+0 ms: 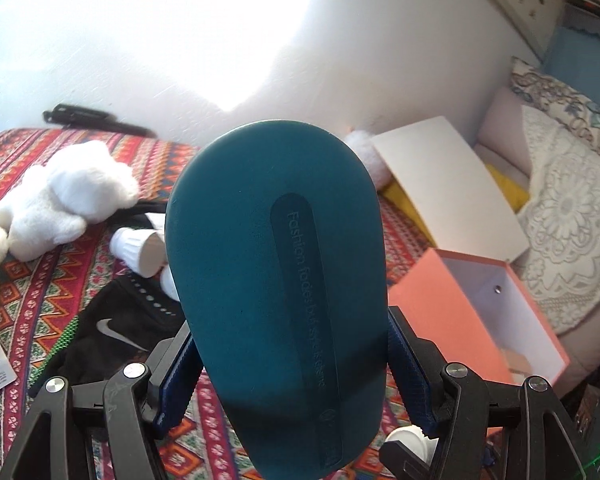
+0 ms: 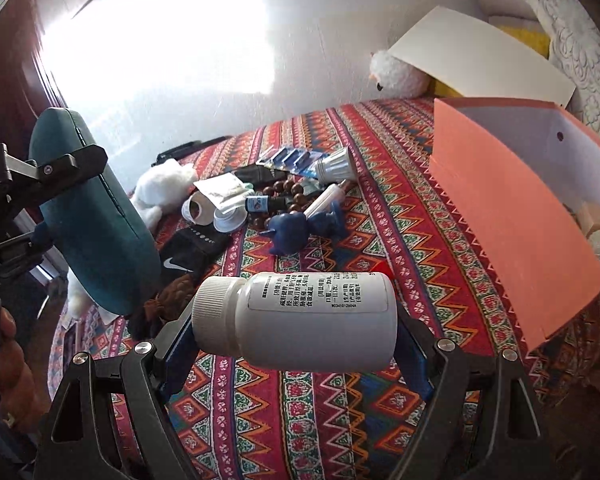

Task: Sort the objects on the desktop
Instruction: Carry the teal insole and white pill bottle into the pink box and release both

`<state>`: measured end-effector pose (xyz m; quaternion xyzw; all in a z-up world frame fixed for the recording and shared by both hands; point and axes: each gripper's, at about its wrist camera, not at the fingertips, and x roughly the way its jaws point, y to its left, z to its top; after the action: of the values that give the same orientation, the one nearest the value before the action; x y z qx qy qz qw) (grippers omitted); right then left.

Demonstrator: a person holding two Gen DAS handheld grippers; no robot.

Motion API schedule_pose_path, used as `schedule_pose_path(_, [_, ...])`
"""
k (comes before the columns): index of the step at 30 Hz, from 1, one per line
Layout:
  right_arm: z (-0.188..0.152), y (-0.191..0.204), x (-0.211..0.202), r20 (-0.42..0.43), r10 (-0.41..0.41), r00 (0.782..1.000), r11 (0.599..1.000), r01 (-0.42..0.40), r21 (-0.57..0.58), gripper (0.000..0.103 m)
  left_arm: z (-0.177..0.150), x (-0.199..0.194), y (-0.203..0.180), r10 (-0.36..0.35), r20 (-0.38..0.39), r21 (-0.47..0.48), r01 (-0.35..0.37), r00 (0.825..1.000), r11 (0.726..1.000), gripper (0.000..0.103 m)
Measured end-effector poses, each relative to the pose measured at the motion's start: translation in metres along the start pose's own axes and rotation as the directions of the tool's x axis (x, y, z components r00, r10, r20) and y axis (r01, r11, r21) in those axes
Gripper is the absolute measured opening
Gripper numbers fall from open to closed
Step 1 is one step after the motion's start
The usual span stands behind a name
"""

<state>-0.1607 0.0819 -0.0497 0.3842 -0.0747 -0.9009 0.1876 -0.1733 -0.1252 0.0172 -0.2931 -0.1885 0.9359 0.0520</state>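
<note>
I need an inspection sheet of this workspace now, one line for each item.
Surface: patterned red cloth, mostly covered at the far end.
Job's things: teal case and white pill bottle, both lifted; orange box open at right.
Clutter: white plush toys, blue figure, black Nike cloth, beads, small bottles.
Grippers: left tool shut on teal case; right tool shut on white pill bottle.
Cables: nothing seen.
Surroundings: white wall, lace pillow.
</note>
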Motion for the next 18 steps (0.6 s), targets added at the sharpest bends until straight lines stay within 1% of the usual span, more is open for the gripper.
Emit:
schedule_pose_path(9, [0.004, -0.026, -0.056, 0.087, -0.033, 0.996, 0.999, 0.030, 0.032, 0.086, -0.003, -0.010, -0.055, -0.066, -0.001, 0.072, 0.066, 0.998, 0.995, 0.071])
schedule_pose_path(13, [0.006, -0.048, -0.083, 0.131, -0.060, 0.989, 0.996, 0.052, 0.066, 0.086, -0.005, -0.009, -0.085, -0.099, -0.004, 0.113, 0.099, 0.995, 0.989, 0.071])
schedule_pose_path(18, [0.012, -0.081, -0.113, 0.181, -0.098, 0.978, 0.991, 0.079, 0.111, 0.086, -0.008, 0.003, -0.129, -0.142, -0.028, 0.161, 0.145, 0.989, 0.976, 0.071])
